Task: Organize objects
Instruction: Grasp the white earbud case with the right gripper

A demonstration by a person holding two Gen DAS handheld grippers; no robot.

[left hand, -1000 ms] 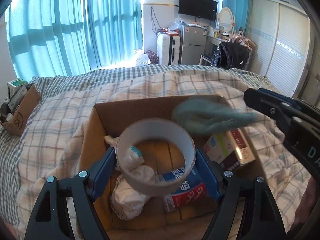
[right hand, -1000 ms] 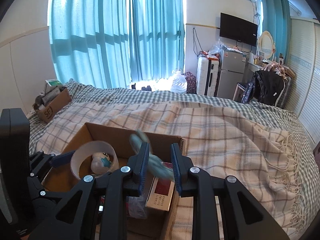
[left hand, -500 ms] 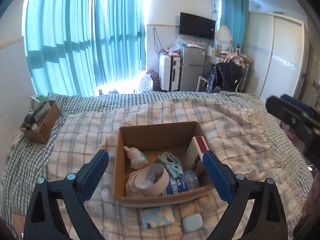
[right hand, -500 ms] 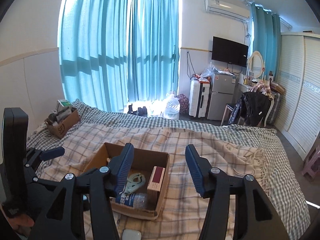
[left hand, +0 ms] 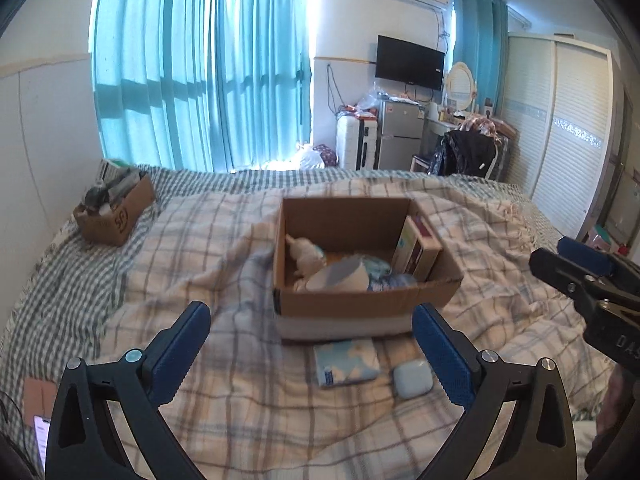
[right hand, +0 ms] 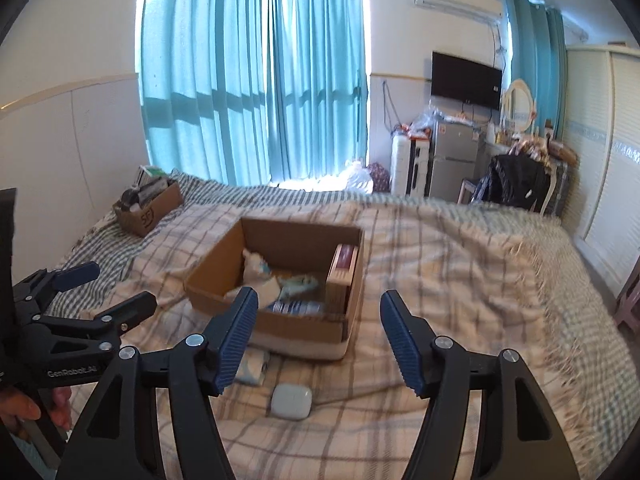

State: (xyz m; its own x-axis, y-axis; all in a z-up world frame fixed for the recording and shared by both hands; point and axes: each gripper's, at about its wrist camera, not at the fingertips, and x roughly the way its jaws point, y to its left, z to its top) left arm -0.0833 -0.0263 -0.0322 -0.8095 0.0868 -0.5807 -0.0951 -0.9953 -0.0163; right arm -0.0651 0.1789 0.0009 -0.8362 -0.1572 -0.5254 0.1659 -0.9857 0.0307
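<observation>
Bed (left hand: 224,412) w/ checked blanket: my cardboard box (left hand: 366,304) sits mid-bed, full of stuff. Left gripper (left hand: 310,350) & right gripper (right hand: 316,338) both hang wide apart, holding nothing, near the bed's front edge.

Cardboard box (right hand: 304,322) on plaid blanket (right hand: 460,292), holding tape roll (right hand: 269,290), bottle (right hand: 296,306), upright red carton (right hand: 342,276). White case (right hand: 291,401) and tissue pack (right hand: 253,367) lie just before it. Right tool (right hand: 316,340) empty, spread wide.

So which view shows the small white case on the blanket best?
The right wrist view: the white case lies unobstructed between the right gripper's open fingers, its whole outline visible. In the left wrist view the case also shows, but sits close beside the left gripper's right-hand finger and looks blurrier.
</observation>
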